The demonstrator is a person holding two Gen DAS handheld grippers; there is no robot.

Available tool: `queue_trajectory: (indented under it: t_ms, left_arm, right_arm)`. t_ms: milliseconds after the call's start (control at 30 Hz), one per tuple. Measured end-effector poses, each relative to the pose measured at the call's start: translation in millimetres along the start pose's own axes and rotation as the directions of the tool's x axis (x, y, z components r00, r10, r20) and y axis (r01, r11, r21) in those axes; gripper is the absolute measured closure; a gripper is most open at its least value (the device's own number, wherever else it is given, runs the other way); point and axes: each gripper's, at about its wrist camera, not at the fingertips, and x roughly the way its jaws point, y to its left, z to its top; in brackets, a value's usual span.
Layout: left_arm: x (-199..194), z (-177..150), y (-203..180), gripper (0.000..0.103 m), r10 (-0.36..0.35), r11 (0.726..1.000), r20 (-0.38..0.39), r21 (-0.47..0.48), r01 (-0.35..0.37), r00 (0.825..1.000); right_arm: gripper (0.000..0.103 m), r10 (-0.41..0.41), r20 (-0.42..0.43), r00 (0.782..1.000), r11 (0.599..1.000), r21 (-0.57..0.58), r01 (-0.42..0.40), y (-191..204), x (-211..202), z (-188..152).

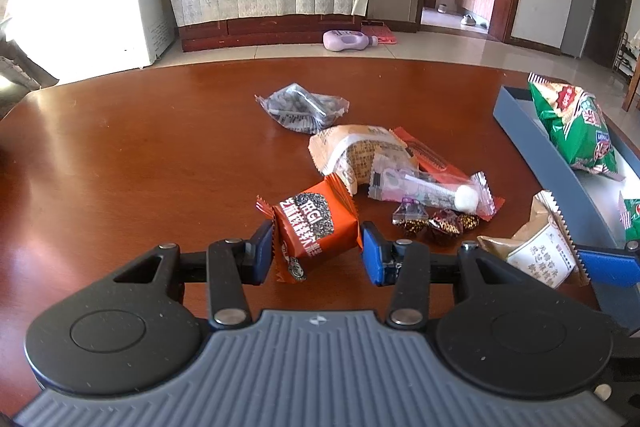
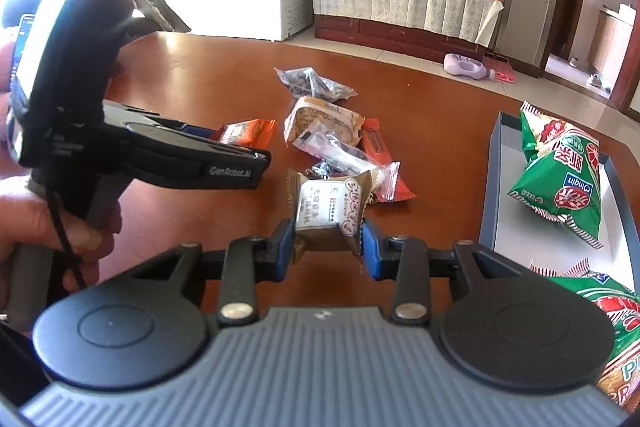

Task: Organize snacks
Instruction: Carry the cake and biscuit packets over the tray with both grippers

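Holding one snack each: left gripper (image 1: 318, 247) clamps orange packet (image 1: 314, 227); right gripper (image 2: 325, 243) clamps beige packet (image 2: 329, 215). Tray (image 2: 489, 187), right of both, has green bags (image 2: 560, 179); pile (image 1: 372, 163) ahead remains.

Brown wooden table (image 1: 140, 147) — loose snack packets (image 1: 360, 155), 3 wrapped candies (image 1: 436, 221), a grey-blue tray (image 1: 560, 171) at its right edge.

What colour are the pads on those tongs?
Blue pads, on black arms; clearest in the left wrist view.
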Motion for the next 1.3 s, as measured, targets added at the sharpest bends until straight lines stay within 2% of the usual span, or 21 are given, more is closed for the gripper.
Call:
queue_trajectory:
  t_ms: [833,1300]
  left_arm:
    - [-13.0,13.6,-23.7,0.052,-0.006,1.0,0.051,0.027,0.005,0.999]
    - [-14.3,22.6,-62.7,0.052,-0.074,0.996,0.073,0.062,0.069,0.995]
  right_arm:
    - [0.064,-0.017,0.078,0.997,1.0,0.023,0.016,-22.9,-39.0,4.0]
    - [0.064,-0.063,0.099,0.993,0.997,0.055,0.058,-49.6,-57.8,1.3]
